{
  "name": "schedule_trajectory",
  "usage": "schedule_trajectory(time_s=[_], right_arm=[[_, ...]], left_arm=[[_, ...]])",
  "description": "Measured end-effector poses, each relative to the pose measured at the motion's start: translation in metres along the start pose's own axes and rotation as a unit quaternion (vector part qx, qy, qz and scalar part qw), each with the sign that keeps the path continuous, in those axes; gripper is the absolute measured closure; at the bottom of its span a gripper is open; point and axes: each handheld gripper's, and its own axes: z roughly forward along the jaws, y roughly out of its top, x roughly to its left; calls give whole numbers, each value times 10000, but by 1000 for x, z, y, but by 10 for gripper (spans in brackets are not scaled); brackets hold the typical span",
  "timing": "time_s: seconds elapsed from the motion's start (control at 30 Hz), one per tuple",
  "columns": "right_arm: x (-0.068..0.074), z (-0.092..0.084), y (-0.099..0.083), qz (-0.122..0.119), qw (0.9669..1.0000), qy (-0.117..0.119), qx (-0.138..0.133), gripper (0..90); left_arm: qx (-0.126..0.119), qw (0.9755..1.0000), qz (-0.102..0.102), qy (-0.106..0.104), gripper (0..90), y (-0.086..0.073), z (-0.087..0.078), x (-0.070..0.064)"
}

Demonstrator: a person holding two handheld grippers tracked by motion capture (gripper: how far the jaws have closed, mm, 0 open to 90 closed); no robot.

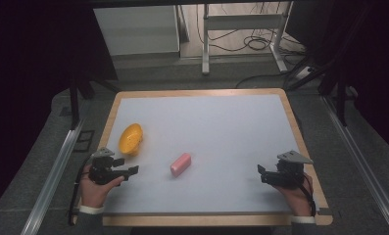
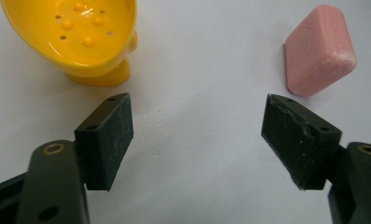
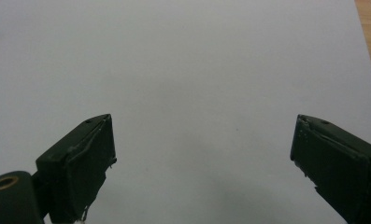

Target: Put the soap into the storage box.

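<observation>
Nearest the camera, at the bench's near edge: two hands, each w/ a gripper. Left hand (image 1: pixel 95 188) sits at the near-left corner, holding the left gripper (image 1: pixel 132 171) low over the grey bench top (image 1: pixel 216 132), jaws pointing toward the bench centre. In the left gripper view the left gripper (image 2: pixel 197 140) has its jaws spread wide, nothing between the pads, only bare surface. Right hand (image 1: pixel 296 197) sits at the near-right corner w/ the right gripper (image 1: pixel 260 172), jaws pointing left toward the centre. In the right gripper view the right gripper (image 3: pixel 202 163) is also wide apart, gap empty, grey surface beneath; wooden bench rim (image 3: pixel 370 42) shows at upper right. Yellow soap dish (image 1: pixel 131 138) stands near the left edge, just beyond the left gripper; its bowl has raised bumps and drain holes (image 2: pixel 82 28). Pink soap bar (image 1: pixel 181 164) lies approx. mid-bench toward the near edge, between the two grippers, closer to the left one, apart from the dish and touching neither gripper. Soap bar in left gripper view (image 2: pixel 319 50): ahead of the right-hand jaw, clear of it.
</observation>
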Motion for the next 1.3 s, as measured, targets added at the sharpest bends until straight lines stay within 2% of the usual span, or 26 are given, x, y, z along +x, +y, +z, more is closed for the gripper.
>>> schedule_trajectory(time_s=[0.03, 0.07, 0.17, 0.4, 0.53, 0.73, 0.8, 1.2, 1.3], right_arm=[[0, 0, 0, -12, 10000, -15, -3, 64], [1, -1, 1, -23, 10000, -29, -2, 64], [1, -1, 1, -24, 10000, 12, -18, 64], [-2, 0, 0, 73, 9999, 116, -51, 64], [-2, 2, -2, 73, 9998, 201, -28, 64], [-6, 3, -4, 98, 9998, 191, 11, 64], [-8, 2, -3, 149, 9997, 167, -18, 64], [-13, -2, -6, 181, 9998, 86, 7, 64], [-13, -4, -6, 202, 9998, 70, -20, 65]], left_arm=[[-154, 9998, -2, 97, 277, 0, -3, -1], [-194, 9998, -4, 107, 284, 0, -4, -1], [-199, 9997, 36, 116, 284, 1, -6, -3], [-155, 9993, 164, 314, 288, 4, -7, -13], [-91, 9990, 134, 416, 287, 7, -7, -19], [-67, 9991, 139, 398, 281, 9, -9, -28], [9, 9991, 117, 416, 271, 9, -8, -27], [66, 9992, 217, 329, 263, 21, -12, -28], [116, 9990, 228, 369, 261, 23, -12, -29]])
